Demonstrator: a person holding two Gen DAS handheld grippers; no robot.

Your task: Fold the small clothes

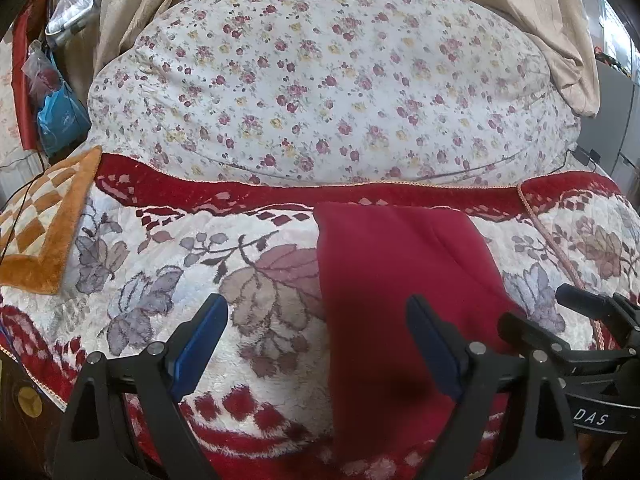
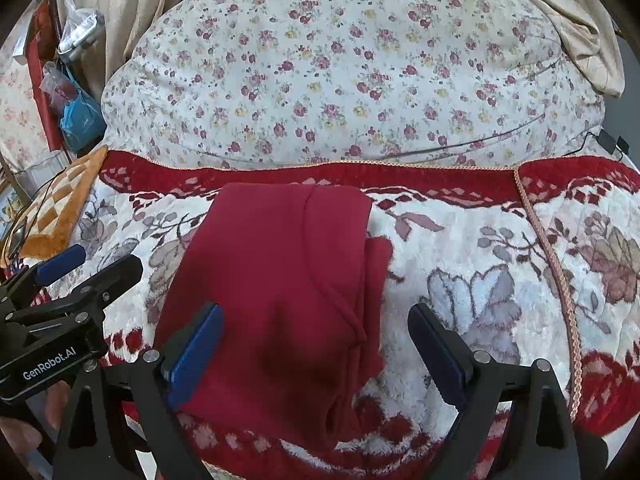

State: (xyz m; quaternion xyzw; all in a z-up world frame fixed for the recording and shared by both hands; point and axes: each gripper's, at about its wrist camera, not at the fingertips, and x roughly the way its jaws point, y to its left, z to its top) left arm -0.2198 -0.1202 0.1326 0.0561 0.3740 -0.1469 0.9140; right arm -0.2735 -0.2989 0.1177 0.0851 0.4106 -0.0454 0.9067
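On the bed: red garment (image 2: 280, 292) lies as a long strip on the plush leaf-patterned blanket (image 2: 480, 240), far end near the blanket's red border, near end at the bed's front edge.
Fold state: it looks already doubled lengthwise, with a curved seam and a loose layer showing along its right side; what kind of garment it is cannot be told.
Left gripper (image 1: 316, 344): fingers spread wide, nothing held, poised over the strip's left edge.
Right gripper (image 2: 316, 350): equally wide open and empty, straddling the strip's right edge.
Step in hand: likely pinching the near end to fold it toward the far end.
Doing it well: catch every layer at both near corners, lift evenly, lay edge on edge.
Risk: the loose right layer may slip out.
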